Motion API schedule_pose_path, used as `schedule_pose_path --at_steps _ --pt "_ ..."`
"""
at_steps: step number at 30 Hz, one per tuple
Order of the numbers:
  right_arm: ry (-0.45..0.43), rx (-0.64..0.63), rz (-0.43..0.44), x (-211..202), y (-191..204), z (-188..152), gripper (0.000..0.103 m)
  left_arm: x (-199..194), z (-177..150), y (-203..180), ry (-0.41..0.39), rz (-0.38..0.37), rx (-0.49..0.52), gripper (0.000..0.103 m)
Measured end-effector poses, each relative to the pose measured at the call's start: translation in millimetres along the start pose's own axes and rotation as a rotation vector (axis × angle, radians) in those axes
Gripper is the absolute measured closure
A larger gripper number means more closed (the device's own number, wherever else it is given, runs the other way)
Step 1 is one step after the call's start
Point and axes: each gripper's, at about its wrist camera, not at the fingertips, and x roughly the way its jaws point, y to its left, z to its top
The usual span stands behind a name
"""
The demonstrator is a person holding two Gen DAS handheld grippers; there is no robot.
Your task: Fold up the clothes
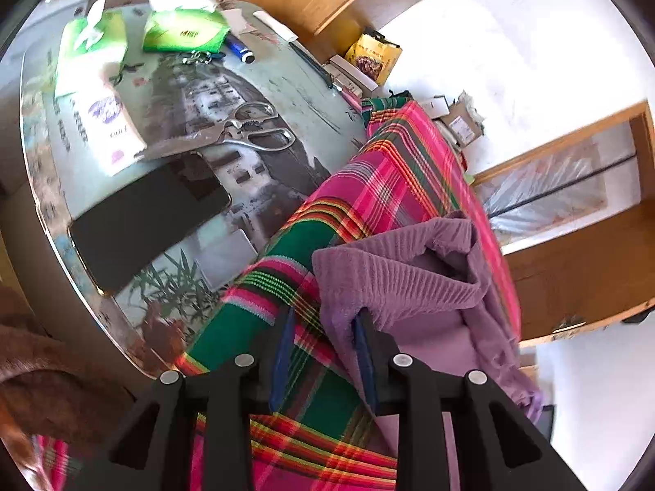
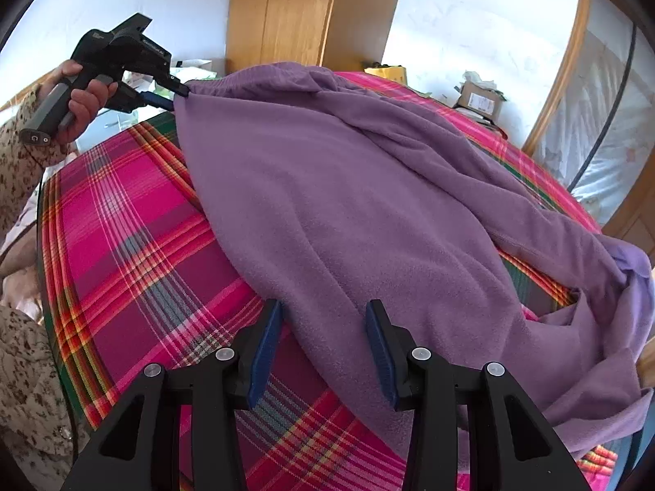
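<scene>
A purple fleece garment (image 2: pixel 348 204) lies spread on a pink and green plaid cloth (image 2: pixel 135 245). My right gripper (image 2: pixel 324 307) is open just above the garment's near edge, and its blue pads stand apart with fleece showing between them. My left gripper (image 2: pixel 180 92), held by a hand, is at the garment's far left corner. In the left wrist view the ribbed hem (image 1: pixel 393 274) drapes over the right finger of the left gripper (image 1: pixel 325 316). The left pad is clear of the cloth, so the jaws stand open.
Left of the plaid cloth a glass tabletop (image 1: pixel 286 82) carries a black phone (image 1: pixel 151 221), steel scissors (image 1: pixel 254 131), green tissue packs (image 1: pixel 184 30), a lighter and a knife. A wooden wardrobe (image 2: pixel 286 12) stands behind, with cardboard boxes (image 2: pixel 483 100) on the floor. A patterned sleeve (image 2: pixel 24 368) is at the left.
</scene>
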Motion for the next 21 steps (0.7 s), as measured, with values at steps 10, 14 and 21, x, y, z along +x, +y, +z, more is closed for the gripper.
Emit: schedule_pose_path --at_steps 10,14,21 --pt "0.002 0.038 0.026 3 -4 2 0.094 -1 -6 10 -0.012 -0.093 -0.085 0.072" --pt "-0.006 0.046 0.009 1 -7 2 0.095 -5 -9 6 -0.040 -0.091 -0.070 0.072" --pt "-0.039 0.088 0.013 -9 -11 0 0.096 6 -3 -11 -0.019 -0.032 0.004 0.072"
